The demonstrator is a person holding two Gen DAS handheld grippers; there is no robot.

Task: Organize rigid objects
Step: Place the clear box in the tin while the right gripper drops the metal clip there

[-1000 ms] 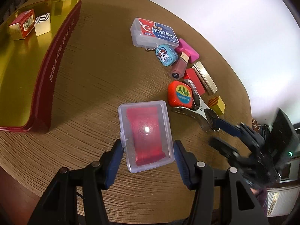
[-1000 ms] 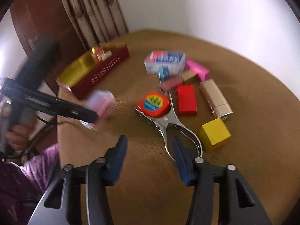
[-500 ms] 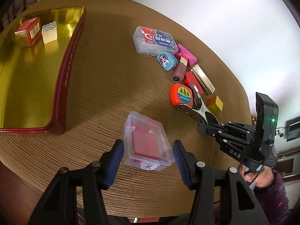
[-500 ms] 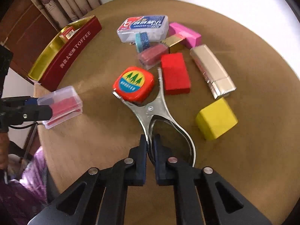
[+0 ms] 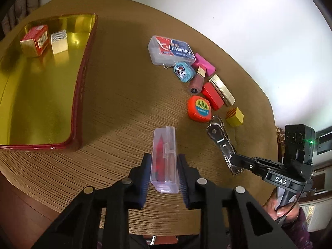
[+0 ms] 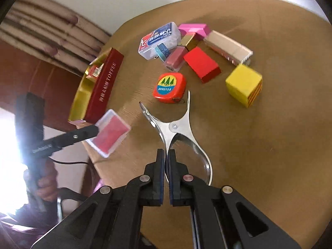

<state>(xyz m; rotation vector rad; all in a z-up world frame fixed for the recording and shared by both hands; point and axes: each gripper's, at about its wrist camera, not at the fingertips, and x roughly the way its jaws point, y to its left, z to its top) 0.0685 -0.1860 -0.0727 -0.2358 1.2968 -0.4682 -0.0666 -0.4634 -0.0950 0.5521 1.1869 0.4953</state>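
My left gripper (image 5: 162, 161) is shut on a clear plastic case with a red insert (image 5: 165, 157), held on edge above the table's near rim; the case also shows in the right wrist view (image 6: 110, 133). My right gripper (image 6: 166, 157) is shut on one handle of a large metal spring clamp (image 6: 176, 128), lifted off the table; the clamp also shows in the left wrist view (image 5: 222, 143). The gold tray with red walls (image 5: 78, 95) lies at the left and holds a red box (image 5: 34, 40) and a gold block (image 5: 59, 42).
On the round wooden table (image 5: 128, 95) lies a cluster: a clear card case (image 5: 171, 50), a blue tin (image 5: 184, 72), a pink block (image 5: 204, 64), a lip gloss (image 5: 197, 82), a red block (image 5: 212, 96), a gold case (image 5: 223, 90), an orange tape measure (image 5: 199, 109), a yellow cube (image 5: 234, 117).
My left gripper closed on the clear case and turned it on edge. My right gripper closed on the clamp's handle and lifted it away from the tape measure.
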